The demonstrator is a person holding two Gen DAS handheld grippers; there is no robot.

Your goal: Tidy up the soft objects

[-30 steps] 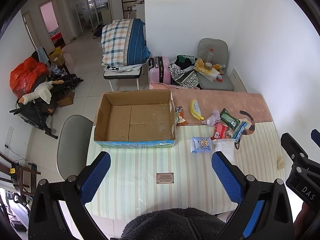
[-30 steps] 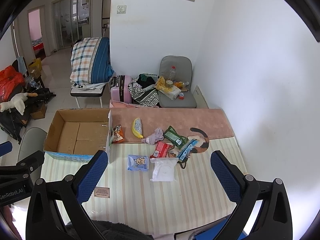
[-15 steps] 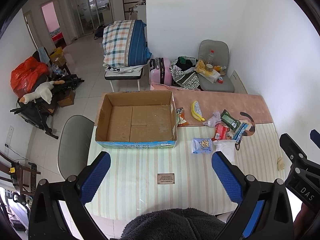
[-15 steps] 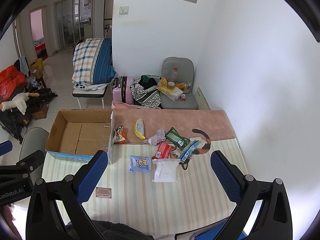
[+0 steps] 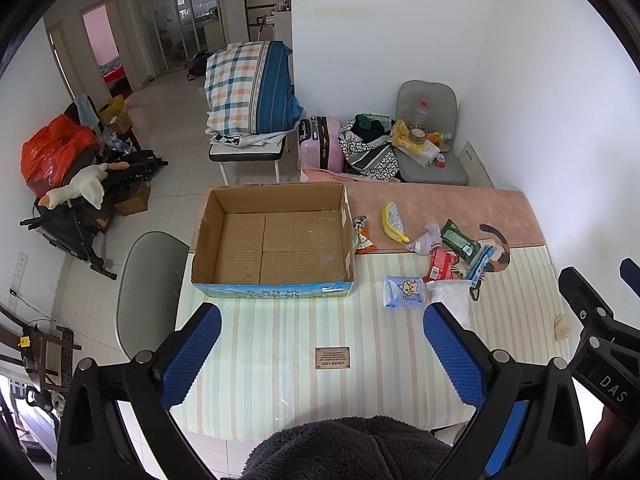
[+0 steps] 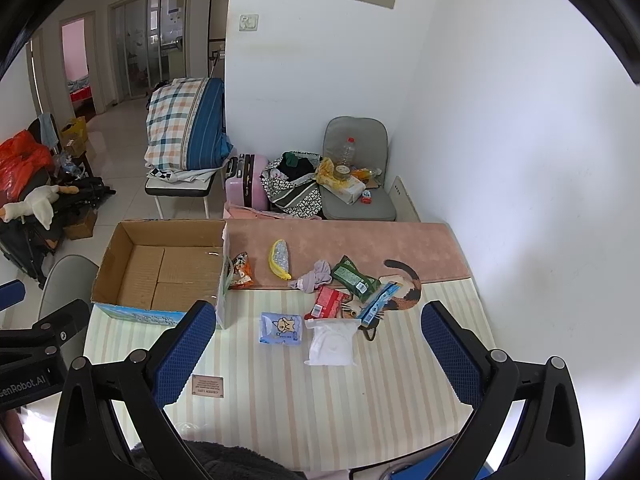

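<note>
From the left wrist view, the left tongs hang spread wide above the striped table, gripping nothing. The open brown cardboard box sits on the far left of the table, nothing visible inside. Right of it lie a yellow banana-shaped pouch, a crumpled lilac cloth, a green snack packet, a red packet, a light blue tissue pack and a white soft bag.

From the right wrist view, the right tongs are likewise spread and hold nothing, hovering nearer than the white soft bag and light blue tissue pack. The cardboard box stands far left.
</note>
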